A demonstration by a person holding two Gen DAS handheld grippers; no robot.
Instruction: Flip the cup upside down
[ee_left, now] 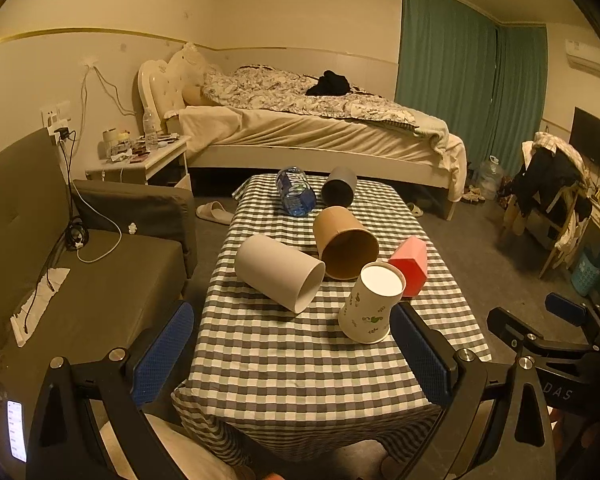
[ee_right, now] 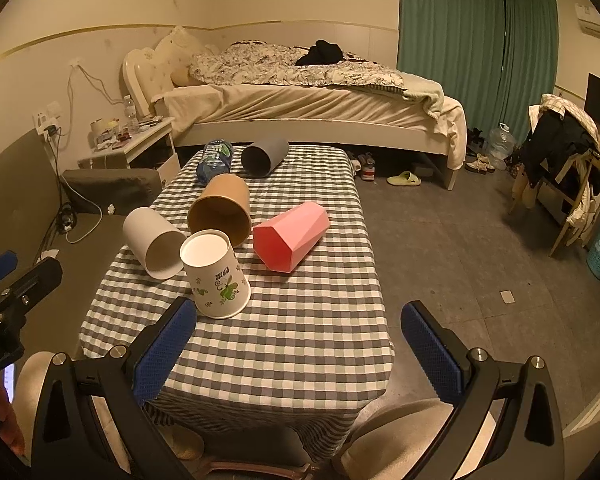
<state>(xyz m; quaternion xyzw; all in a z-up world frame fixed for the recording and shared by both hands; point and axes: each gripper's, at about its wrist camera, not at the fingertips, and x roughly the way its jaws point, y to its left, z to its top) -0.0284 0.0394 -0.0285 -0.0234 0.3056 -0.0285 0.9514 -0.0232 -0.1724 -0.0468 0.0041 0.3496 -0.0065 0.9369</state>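
Observation:
A white paper cup with a green print point(ee_left: 369, 306) point(ee_right: 215, 276) stands upside down, base up, on the checked tablecloth point(ee_left: 300, 360) point(ee_right: 300, 320). My left gripper point(ee_left: 296, 352) is open and empty, held above the near part of the table; its right finger point(ee_left: 419, 354) is just beside the cup. My right gripper point(ee_right: 300, 354) is open and empty, held near the table's front edge; its left finger point(ee_right: 166, 350) is just in front of the cup. The right gripper also shows at the right of the left wrist view point(ee_left: 555, 320).
Lying on their sides on the table are a white cup point(ee_left: 280, 272) point(ee_right: 154, 242), a brown cup point(ee_left: 343, 242) point(ee_right: 222, 210), a pink faceted cup point(ee_left: 409, 264) point(ee_right: 292, 236), a dark grey cup point(ee_left: 339, 186) point(ee_right: 264, 156) and a blue bottle point(ee_left: 296, 192) point(ee_right: 214, 160). A sofa point(ee_left: 80, 280) is left, a bed point(ee_left: 319, 128) behind.

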